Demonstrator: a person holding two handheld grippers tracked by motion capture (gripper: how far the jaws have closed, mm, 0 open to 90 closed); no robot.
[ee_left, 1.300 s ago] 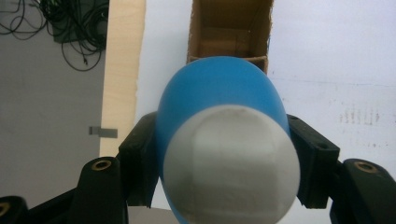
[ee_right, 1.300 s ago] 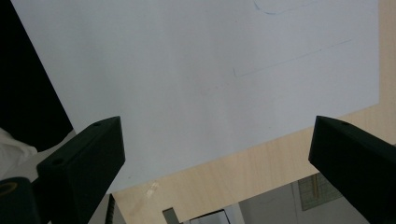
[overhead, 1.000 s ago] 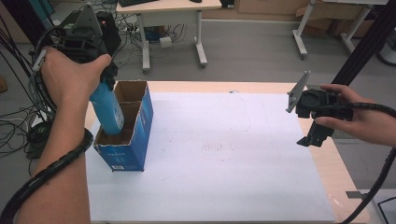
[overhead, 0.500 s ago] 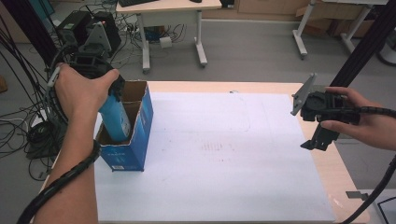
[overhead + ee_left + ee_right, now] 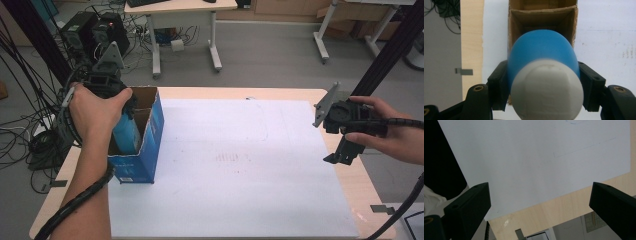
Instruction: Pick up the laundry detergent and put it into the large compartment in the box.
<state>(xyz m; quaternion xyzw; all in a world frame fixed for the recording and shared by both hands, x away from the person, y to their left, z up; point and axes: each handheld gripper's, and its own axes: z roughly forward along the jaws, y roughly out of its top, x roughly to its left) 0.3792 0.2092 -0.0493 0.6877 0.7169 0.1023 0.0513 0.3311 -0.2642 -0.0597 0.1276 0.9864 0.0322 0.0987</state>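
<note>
The table [image 5: 300, 93] is wooden, with a white sheet [image 5: 240, 165] covering most of its top; bare wood shows as a strip along the far edge, down the right side and at the near left corner. The sheet's middle and right are open — only faint marks lie there; the 1 thing standing on it is a blue box [image 5: 141, 150], open at the top, at the sheet's left edge. Beyond the far edge lies grey floor with desk legs and cables.

The left hand [image 5: 95, 112] comes in from the bottom left, forearm angled up toward the box, wrist bent so the left gripper [image 5: 544, 82] points down into the box's mouth; its jaws are clamped on a blue bottle [image 5: 126, 135] with a white cap [image 5: 547, 92], 1 jaw pressed to each side just below the cap. In the left gripper view the bottle's far end sits inside the box's brown cardboard walls; whether it touches the bottom cannot be told. In the high view the bottle stands tilted slightly, its lower part inside the box.

The right hand [image 5: 395, 132] enters from the right edge, held above the table's right side, well apart from the box; the right gripper [image 5: 341, 157] tips down and inward; its jaws stand wide apart with nothing between them — below them lie the sheet's corner and bare wood.
</note>
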